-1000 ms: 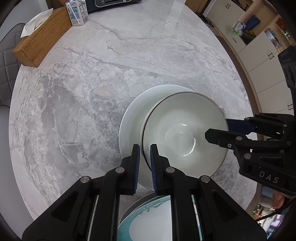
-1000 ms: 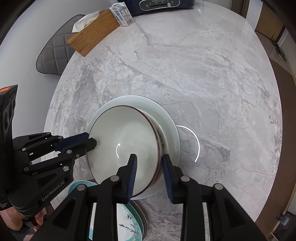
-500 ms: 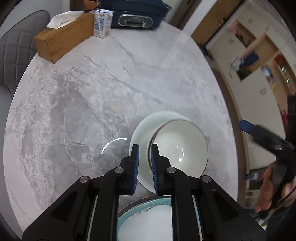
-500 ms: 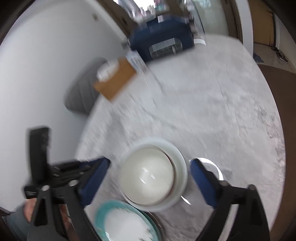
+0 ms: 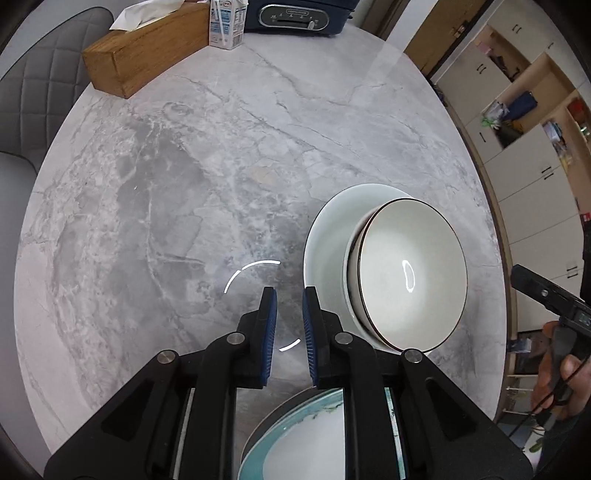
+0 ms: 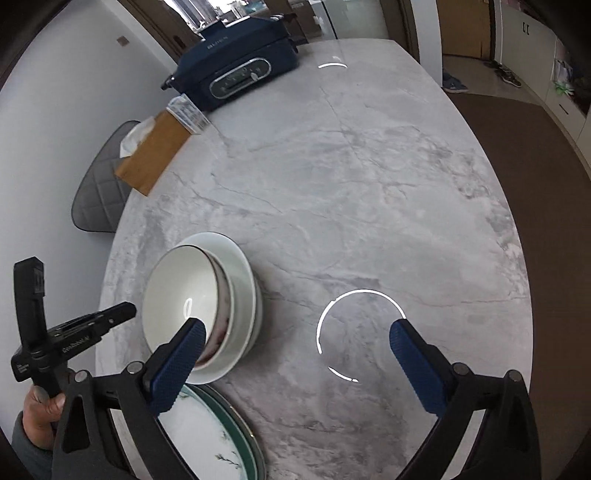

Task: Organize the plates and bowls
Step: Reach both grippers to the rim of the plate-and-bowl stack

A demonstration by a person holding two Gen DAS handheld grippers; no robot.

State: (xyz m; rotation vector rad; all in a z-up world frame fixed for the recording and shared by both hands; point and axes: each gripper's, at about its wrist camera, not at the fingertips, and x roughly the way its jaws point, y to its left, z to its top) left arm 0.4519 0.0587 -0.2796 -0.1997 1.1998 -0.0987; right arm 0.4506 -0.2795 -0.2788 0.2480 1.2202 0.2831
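Near the table (image 5: 229,155) edge, a bowl (image 5: 410,273) sits stacked on a white plate (image 5: 325,236), with a teal-rimmed plate (image 6: 218,435) just beside it, closer to the person. Left gripper (image 5: 289,295), fingers slightly apart and empty, lies just left of the stack; right gripper (image 6: 295,341), wide apart and empty, lies to its right. Tissue box (image 5: 144,48), carton (image 5: 226,22) and cooker (image 6: 236,70) stand well apart, obstructing nothing.

One bowl (image 5: 406,273), two plates: white plate (image 5: 325,236), teal-rimmed plate (image 5: 295,435); one tissue box (image 5: 144,48), one carton (image 5: 226,22), one cooker (image 6: 236,66)
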